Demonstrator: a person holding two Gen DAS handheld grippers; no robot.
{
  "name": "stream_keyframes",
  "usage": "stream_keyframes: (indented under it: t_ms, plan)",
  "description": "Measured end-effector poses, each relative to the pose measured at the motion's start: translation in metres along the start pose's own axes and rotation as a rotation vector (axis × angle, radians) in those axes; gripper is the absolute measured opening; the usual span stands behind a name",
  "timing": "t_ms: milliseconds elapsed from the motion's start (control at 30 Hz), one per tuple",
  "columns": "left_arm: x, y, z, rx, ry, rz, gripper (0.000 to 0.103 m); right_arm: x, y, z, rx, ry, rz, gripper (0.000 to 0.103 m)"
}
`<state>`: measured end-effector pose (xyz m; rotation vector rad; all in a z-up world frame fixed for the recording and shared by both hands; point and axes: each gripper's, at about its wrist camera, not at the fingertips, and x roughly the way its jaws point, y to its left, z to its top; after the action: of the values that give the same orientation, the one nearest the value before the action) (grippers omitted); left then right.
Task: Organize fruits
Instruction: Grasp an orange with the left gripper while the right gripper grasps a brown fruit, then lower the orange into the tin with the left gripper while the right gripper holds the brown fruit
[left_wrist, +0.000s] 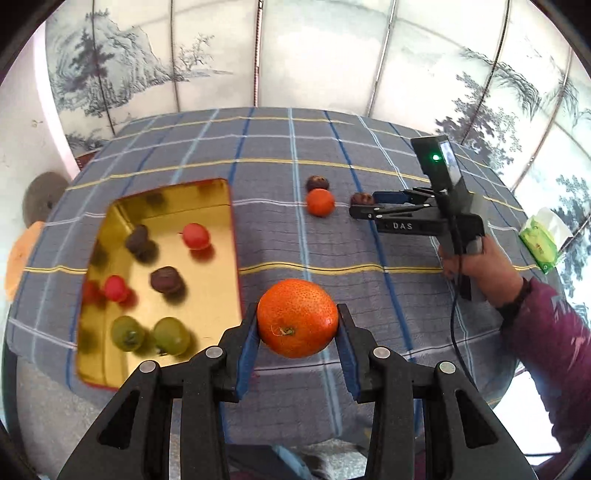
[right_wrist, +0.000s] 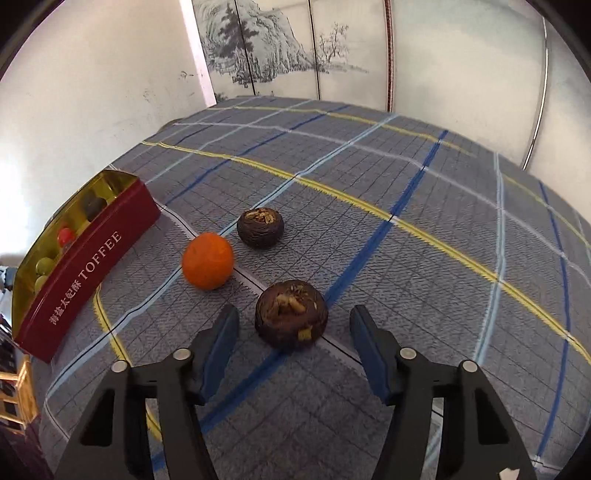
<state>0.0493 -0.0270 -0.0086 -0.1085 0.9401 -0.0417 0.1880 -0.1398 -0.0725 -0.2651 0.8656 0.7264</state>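
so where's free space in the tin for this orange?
Tin: bare along its right wall, between red fruit and green grapes. Left half crowded. Left tongs grip the orange.

You are operating two black plastic grippers: the left gripper and the right gripper are each showing blue pads on the fingers and round silver pivot screws on the linkage arms. The right unit is displaying white "DAS" lettering, a lit green indicator and a trailing black cable. You are wearing a purple patterned sleeve with a dark wristband.
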Motion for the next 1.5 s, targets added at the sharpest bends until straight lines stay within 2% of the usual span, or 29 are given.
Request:
stream_keyframes:
  t_ms: [33, 67, 167, 267, 433, 533, 600, 800, 1100, 1500]
  plan:
    - [-0.004, 0.004, -0.002, -0.011, -0.009, 0.006, 0.040, 0.002, 0.000, 0.002, 0.001, 0.006, 0.011, 0.049]
    - [-0.006, 0.007, -0.003, -0.021, -0.018, 0.012, 0.040, 0.002, 0.001, 0.004, 0.001, 0.014, 0.010, 0.036]
    - [-0.012, 0.021, -0.008, -0.062, -0.034, 0.035, 0.040, -0.007, 0.001, -0.004, 0.025, 0.019, 0.005, 0.036]
    - [-0.012, 0.038, -0.013, -0.103, -0.036, 0.050, 0.040, -0.028, -0.002, -0.023, 0.074, -0.017, -0.003, 0.036]
    - [-0.004, 0.060, -0.025, -0.145, -0.020, 0.097, 0.041, -0.057, -0.015, -0.058, 0.162, -0.040, -0.073, 0.036]
    - [-0.001, 0.068, -0.027, -0.152, -0.025, 0.096, 0.041, -0.064, -0.024, -0.070, 0.201, -0.039, -0.090, 0.036]
    - [0.000, 0.071, -0.029, -0.144, -0.028, 0.117, 0.041, -0.064, -0.026, -0.071, 0.219, -0.040, -0.104, 0.036]
    - [0.007, 0.073, -0.026, -0.127, -0.029, 0.105, 0.041, -0.062, -0.026, -0.070, 0.228, -0.043, -0.109, 0.036]
    - [0.040, 0.067, -0.009, -0.068, -0.021, 0.134, 0.041, -0.063, -0.027, -0.071, 0.235, -0.046, -0.115, 0.036]
    - [0.063, 0.074, -0.004, -0.085, 0.008, 0.153, 0.041, -0.062, -0.027, -0.070, 0.237, -0.046, -0.111, 0.036]
